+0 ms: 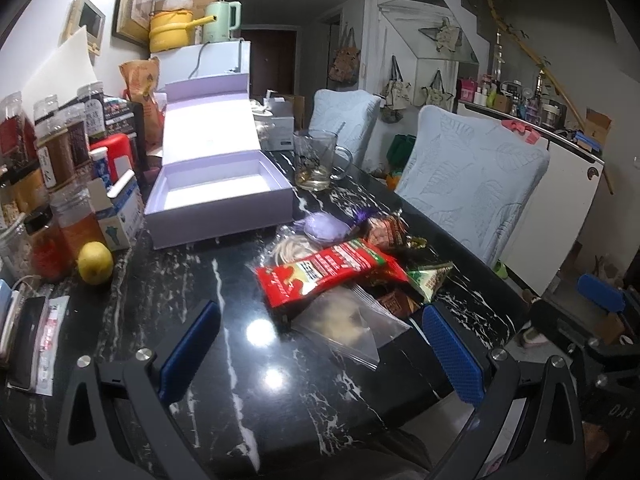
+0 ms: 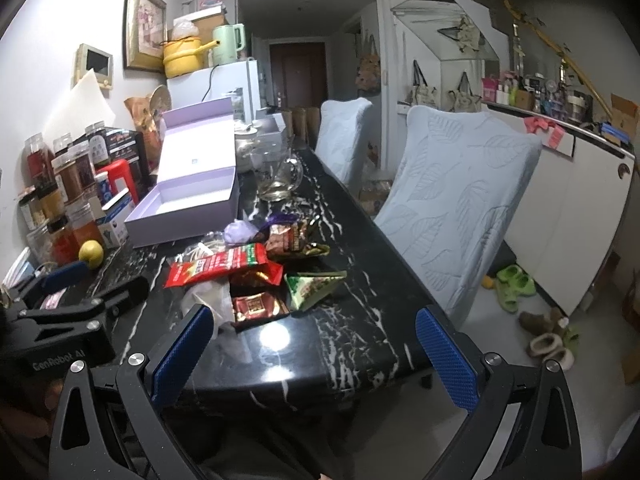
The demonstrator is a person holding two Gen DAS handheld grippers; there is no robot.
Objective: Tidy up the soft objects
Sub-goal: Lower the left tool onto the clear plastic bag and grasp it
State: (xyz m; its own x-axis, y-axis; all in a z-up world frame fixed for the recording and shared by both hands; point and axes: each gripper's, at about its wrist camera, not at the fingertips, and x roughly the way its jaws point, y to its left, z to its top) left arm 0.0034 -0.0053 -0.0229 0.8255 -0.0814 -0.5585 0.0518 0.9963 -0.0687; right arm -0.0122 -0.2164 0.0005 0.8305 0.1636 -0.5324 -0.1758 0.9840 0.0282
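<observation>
Left wrist view puts your left gripper (image 1: 320,350) low over the near part of the black marble bench (image 1: 208,296), its blue fingers (image 1: 191,344) spread wide and holding nothing. The clear bag (image 1: 352,326) lies between them, just ahead, touching neither. Your right gripper (image 2: 316,356) hangs at the near bench edge, fingers (image 2: 448,360) likewise wide apart and empty, the right one out past the bench corner over the floor.

The soft packets sit in one heap mid-bench: a red packet (image 1: 324,274) on top, a green packet (image 1: 430,276) to its right, a brown packet (image 2: 256,306) nearest the right gripper, and a lilac pouch (image 1: 324,228) on the far side. The open lilac box (image 1: 224,196) stands just beyond the heap, to the left, and looks empty.

Several wrappers under the red packet overlap, so you cannot count them. Print on the packets is too blurred to read. Your left gripper's body (image 2: 68,312) shows at the left edge of the right wrist view, partly cut off.
</observation>
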